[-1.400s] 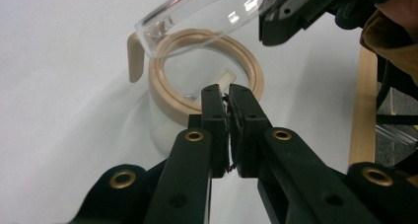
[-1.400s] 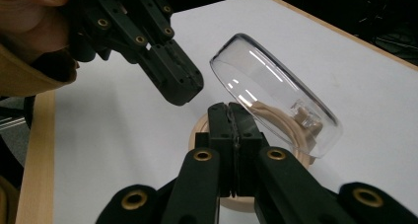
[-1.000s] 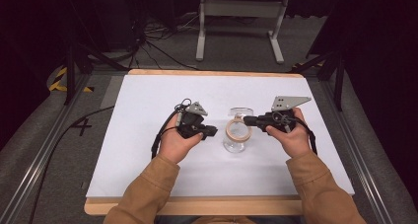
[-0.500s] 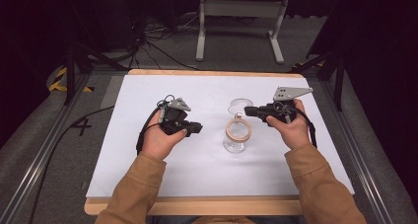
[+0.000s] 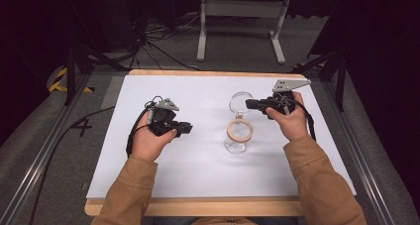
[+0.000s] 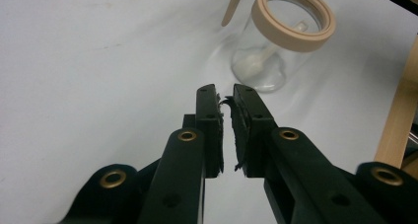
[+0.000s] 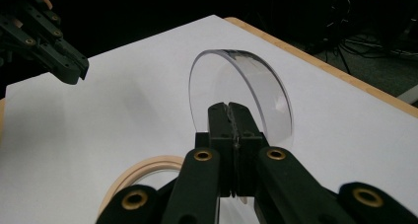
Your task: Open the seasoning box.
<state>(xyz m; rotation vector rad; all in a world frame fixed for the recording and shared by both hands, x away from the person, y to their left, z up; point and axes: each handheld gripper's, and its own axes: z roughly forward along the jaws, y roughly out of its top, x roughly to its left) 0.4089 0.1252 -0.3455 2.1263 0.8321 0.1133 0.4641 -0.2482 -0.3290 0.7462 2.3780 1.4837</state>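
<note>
The white table [image 5: 198, 175] bears a glass jar [image 5: 236, 136] just right of centre in the high view, open-mouthed with a tan ring at its rim, probably so that its top is free to reach. The right gripper [image 5: 250, 104], above and right of the jar, is clamped tight on the edge of the clear round lid [image 7: 241, 95], holding it lifted clear of the mouth. The left gripper [image 5: 185, 129], at centre left well apart from the jar, holds nothing; its jaws, just opening, stand only slightly parted.
</note>
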